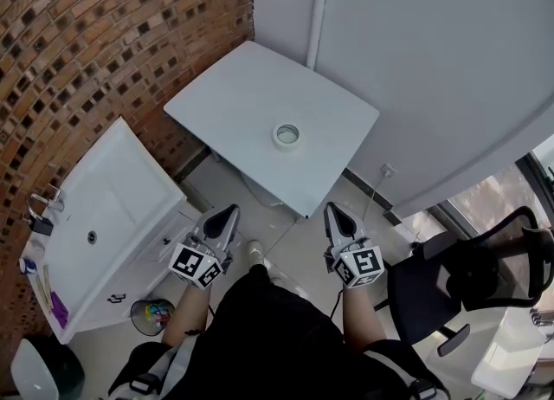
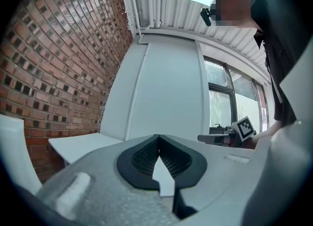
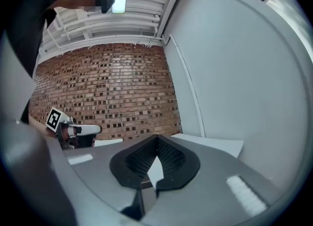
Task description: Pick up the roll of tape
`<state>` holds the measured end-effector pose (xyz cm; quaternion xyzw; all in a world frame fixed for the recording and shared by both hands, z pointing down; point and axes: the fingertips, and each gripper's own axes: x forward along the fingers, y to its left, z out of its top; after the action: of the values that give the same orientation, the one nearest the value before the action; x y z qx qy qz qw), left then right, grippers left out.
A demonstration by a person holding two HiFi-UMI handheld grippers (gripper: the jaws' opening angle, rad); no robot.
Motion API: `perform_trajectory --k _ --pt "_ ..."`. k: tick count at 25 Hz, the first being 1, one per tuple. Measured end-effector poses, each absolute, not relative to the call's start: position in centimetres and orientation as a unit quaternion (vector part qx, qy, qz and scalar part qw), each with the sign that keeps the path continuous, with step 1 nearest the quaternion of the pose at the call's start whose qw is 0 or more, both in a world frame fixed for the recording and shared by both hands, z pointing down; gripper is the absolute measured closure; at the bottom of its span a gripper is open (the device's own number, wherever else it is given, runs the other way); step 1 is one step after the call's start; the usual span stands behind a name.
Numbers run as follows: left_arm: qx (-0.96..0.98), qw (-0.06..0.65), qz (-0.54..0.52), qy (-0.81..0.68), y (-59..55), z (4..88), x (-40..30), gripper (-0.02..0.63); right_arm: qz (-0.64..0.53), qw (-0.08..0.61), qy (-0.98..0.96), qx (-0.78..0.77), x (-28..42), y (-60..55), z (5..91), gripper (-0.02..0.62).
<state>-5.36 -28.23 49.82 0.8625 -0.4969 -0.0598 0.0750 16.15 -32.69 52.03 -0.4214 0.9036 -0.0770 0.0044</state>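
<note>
Brick wall (image 1: 86,43) and pale panels box in a tight corner. The left gripper (image 1: 227,215) and right gripper (image 1: 333,212) are held level just short of the table's near corner, each with its jaws closed together on nothing. The roll of tape (image 1: 287,136) lies flat mid-table (image 1: 234,100), well beyond both tips. Probably best: open one pair first, then straddle the ring's wall. A washbasin (image 1: 112,208) stands left and a chair (image 1: 459,277) right.

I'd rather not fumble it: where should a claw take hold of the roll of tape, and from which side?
Probably its ring wall. The roll of tape lies flat, hole up, alone on the table, so come from above with one jaw inside the hole and one outside.
</note>
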Motion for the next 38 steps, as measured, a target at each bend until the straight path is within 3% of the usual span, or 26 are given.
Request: perform_trajectory --k 17,38 --pt "0.875 0.06 -0.095 -0.472 -40.8 48.5 -5.2 0.604 -0.052 0.007 0.885 -0.462 16.0 -41.7 50.6 0.589" --pt "0.893 0.092 -0.084 -0.432 -46.9 50.5 -9.5 0.604 -0.048 -0.02 0.885 -0.463 10.4 -48.8 50.6 0.589"
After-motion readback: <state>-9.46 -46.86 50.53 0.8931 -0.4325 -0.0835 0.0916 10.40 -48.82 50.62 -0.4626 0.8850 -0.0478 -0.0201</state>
